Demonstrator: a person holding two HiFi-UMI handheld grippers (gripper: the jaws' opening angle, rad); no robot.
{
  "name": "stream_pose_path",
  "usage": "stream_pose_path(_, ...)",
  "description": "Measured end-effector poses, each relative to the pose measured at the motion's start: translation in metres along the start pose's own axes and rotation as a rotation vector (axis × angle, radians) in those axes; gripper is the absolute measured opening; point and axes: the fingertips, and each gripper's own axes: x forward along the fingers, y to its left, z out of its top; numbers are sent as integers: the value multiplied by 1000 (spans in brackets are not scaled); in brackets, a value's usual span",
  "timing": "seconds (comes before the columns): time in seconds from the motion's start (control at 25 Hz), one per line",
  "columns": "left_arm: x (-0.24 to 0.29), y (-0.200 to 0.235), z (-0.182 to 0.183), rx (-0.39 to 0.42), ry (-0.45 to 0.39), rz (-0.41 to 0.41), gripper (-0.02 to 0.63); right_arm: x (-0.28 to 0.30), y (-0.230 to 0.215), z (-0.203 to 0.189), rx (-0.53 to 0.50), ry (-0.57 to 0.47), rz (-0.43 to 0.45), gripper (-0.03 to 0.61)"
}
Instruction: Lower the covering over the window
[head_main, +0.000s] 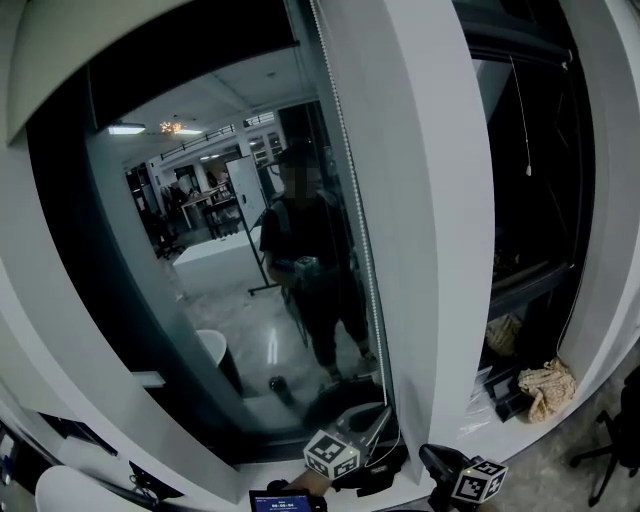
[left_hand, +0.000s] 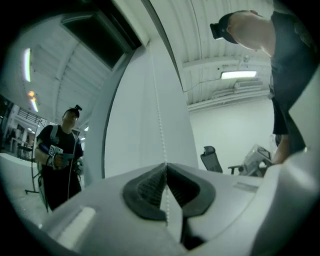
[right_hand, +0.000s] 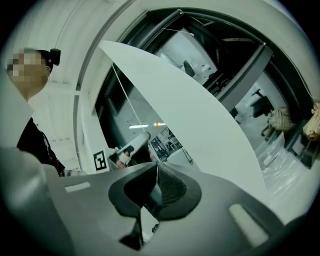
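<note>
- Along the right edge of the dark window (head_main: 150, 300), the bead chain (head_main: 352, 170) hangs against the white pillar (head_main: 420, 200). The covering looks raised, out of sight.
- The chain is probably light, limp and slippery, so it is best pinched low, across the beads.
- Left gripper (left_hand: 165, 167): clenched on the chain.
- Right gripper (right_hand: 156, 167): clenched on its thin strand.

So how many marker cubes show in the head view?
2. The left cube sits at bottom centre on the left gripper; the right cube is beside it on the right gripper. None seems hidden.
</note>
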Motion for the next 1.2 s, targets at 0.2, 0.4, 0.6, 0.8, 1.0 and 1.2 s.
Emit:
stream_pose_path(0.2, -27, -50, -76, -133, 137, 0, 5, -11, 22, 40, -55, -112, 2, 23)
stream_pose_path(0.4, -39, -72, -136, -193, 260, -7, 5, 13, 69, 114, -187, -202, 106, 44)
stream_pose_path(0.6, -61, -106, -197, -321, 379, -6, 3, 30, 123, 151, -340, -214, 170, 74)
stream_pose_path(0.8, -69, -103, -224, -371, 424, 25, 5, 52, 175, 189, -534, -242, 214, 98)
stream_pose_path(1.0, -90, -122, -269, -366, 573, -3, 5, 76, 190, 216, -591, -233, 162, 101)
stream_pose_path(1.2, -98, -130, -293, -374, 650, -15, 5, 78, 215, 230, -633, -253, 197, 70)
